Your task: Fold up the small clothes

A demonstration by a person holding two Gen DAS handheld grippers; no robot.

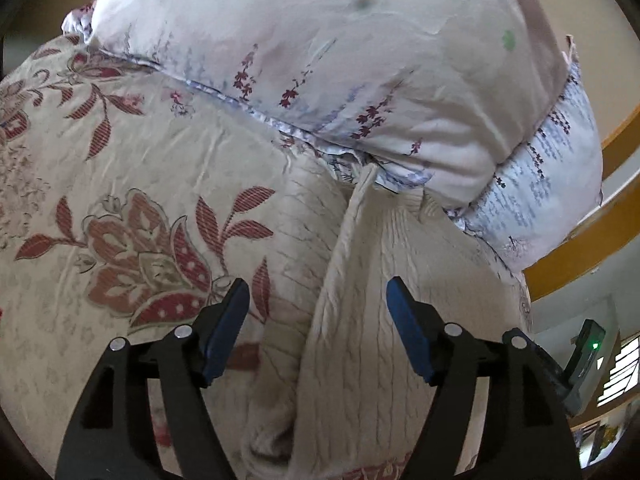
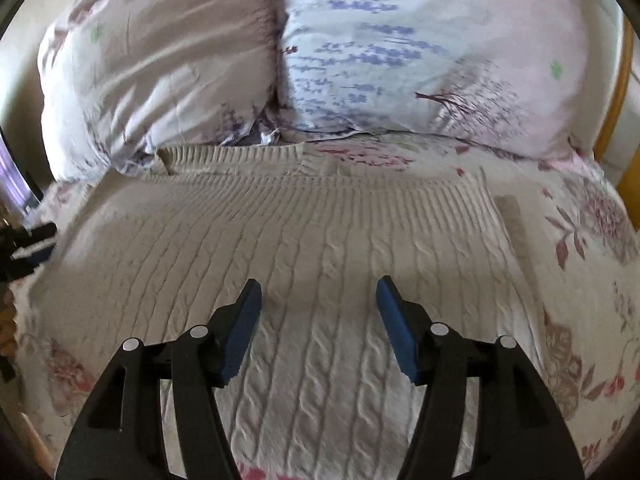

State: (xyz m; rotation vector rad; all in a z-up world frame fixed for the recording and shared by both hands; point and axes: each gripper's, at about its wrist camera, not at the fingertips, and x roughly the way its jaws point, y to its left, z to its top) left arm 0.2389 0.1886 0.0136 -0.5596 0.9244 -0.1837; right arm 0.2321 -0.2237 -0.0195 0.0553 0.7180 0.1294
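A cream cable-knit sweater lies spread flat on a floral bedspread, its ribbed edge toward the pillows. In the left wrist view the same sweater shows a raised fold running away from me. My left gripper hovers open over that fold, its blue pads apart with nothing pressed between them. My right gripper stands open above the middle of the sweater, holding nothing. The left gripper also shows at the far left edge of the right wrist view.
Two floral pillows lean at the head of the bed behind the sweater. The bedspread has red flower prints. A wooden bed frame runs along the right, with a small black device showing a green light beyond it.
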